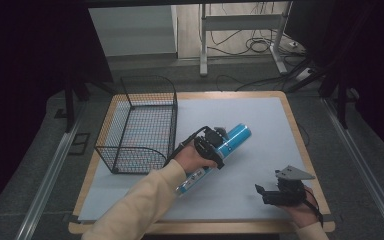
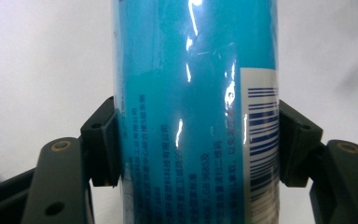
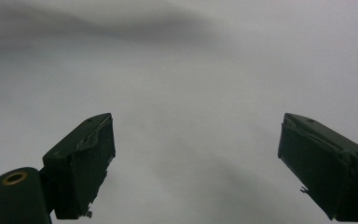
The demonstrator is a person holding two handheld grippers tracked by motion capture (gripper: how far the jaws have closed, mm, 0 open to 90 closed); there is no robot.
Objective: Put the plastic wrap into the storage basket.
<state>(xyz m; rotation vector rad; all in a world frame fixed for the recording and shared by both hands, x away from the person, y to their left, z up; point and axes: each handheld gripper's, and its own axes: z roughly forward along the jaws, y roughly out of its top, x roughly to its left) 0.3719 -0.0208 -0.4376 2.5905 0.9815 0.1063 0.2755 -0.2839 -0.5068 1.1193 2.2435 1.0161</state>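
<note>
Item one: your left gripper (image 1: 218, 145), held mid-table just right of the basket (image 1: 138, 125), its jaws closed on the can (image 1: 220, 149), one on each flank. In the left gripper view each pad presses the can (image 2: 191, 116) from its own side, the gripper (image 2: 198, 142) centred on it. Item two: the can, a blue cylinder lying slantwise on the sheet (image 1: 260, 120), its capped end pointing up-right toward the far side, its pale lower end near your left sleeve (image 1: 140, 205). Whether it rests on the sheet or is lifted slightly, you cannot tell from above. Labelling: a white panel with a dark-blue barcode (image 2: 261, 140) on the can's right flank, and several lines of small dark print on the blue, too fine and blurred to read; no brand name legible. Item three: your right gripper (image 1: 262, 192), low at the near right corner of the sheet, well apart from the can, grey plate (image 1: 294, 173) on top. Its jaws stand wide with nothing between them; in the right gripper view the gripper (image 3: 196, 158) looks onto bare pale sheet (image 3: 191, 70). Item four: the basket, black wire mesh, rectangular, upright at the table's (image 1: 300, 135) left side, with nothing seen inside. Item five: the sheet, pale blue-grey, covering most of the wooden table top.
</note>
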